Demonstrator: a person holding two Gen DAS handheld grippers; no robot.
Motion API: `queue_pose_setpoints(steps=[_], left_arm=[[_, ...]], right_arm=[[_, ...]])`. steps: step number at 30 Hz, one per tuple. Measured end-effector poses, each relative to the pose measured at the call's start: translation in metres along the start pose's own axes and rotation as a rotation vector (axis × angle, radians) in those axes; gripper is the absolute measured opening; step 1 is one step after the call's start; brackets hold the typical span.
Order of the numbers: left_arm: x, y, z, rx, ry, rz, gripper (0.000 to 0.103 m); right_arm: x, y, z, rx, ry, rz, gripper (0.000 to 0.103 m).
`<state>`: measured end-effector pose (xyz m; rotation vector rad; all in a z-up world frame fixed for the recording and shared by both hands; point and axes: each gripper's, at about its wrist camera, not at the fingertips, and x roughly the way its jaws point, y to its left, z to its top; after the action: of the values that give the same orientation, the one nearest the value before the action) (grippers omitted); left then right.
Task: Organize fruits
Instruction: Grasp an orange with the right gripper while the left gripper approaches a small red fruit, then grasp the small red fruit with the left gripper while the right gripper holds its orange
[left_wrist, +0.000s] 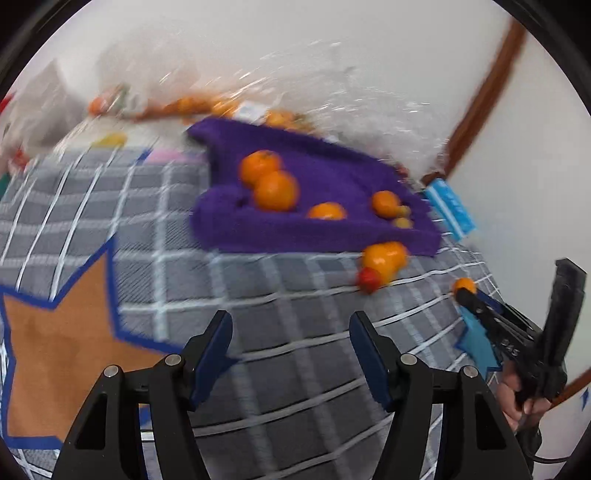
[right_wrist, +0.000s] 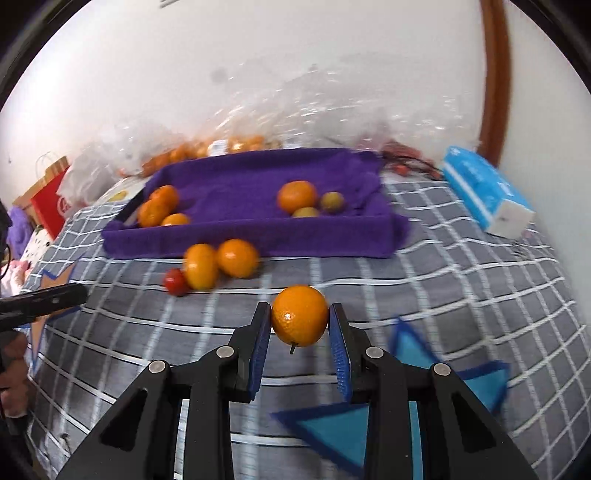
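Note:
My right gripper (right_wrist: 300, 332) is shut on an orange (right_wrist: 300, 314), held above the grey checked bedcover; the same orange (left_wrist: 464, 285) shows small in the left wrist view at the tip of that gripper. Beyond it stands a purple tray (right_wrist: 258, 236) with three oranges at its left end and one orange (right_wrist: 297, 196) with two small greenish fruits at its right. In front of the tray lie two oranges (right_wrist: 236, 257) and a small red fruit (right_wrist: 176, 281). My left gripper (left_wrist: 291, 339) is open over the cover, nothing between its fingers, well short of the tray (left_wrist: 314, 236).
Clear plastic bags (right_wrist: 258, 122) with more oranges lie behind the tray by the white wall. A blue tissue pack (right_wrist: 484, 192) rests at the right, a red paper bag (right_wrist: 50, 203) at the far left. A brown wooden post (right_wrist: 496, 74) stands at the right.

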<state>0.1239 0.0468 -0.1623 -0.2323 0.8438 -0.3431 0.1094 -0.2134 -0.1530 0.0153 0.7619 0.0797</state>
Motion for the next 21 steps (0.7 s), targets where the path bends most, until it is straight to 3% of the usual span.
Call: queue_pose_setpoints(steps=[2, 7, 13, 17, 21], left_arm=[[0.009, -0.029, 0.002, 0.110, -0.012, 0.030, 0.063], [0.041, -0.073, 0.006, 0.270, 0.013, 0.083, 0.061], [0.078, -0.085, 0.015, 0.309, 0.085, 0.112, 0.044], [0.082, -0.080, 0.018, 0.294, 0.091, 0.095, 0.040], [0.086, -0.082, 0.018, 0.297, 0.096, 0.080, 0.024]], right_arm=[[0.001, -0.009, 0.000, 0.014, -0.018, -0.012, 0.032], [0.008, -0.028, -0.002, 0.089, -0.014, 0.032, 0.032], [0.010, -0.031, -0.001, 0.111, -0.017, 0.095, 0.032], [0.012, -0.038, -0.003, 0.150, -0.010, 0.117, 0.032], [0.013, -0.041, -0.003, 0.169, -0.007, 0.124, 0.032]])
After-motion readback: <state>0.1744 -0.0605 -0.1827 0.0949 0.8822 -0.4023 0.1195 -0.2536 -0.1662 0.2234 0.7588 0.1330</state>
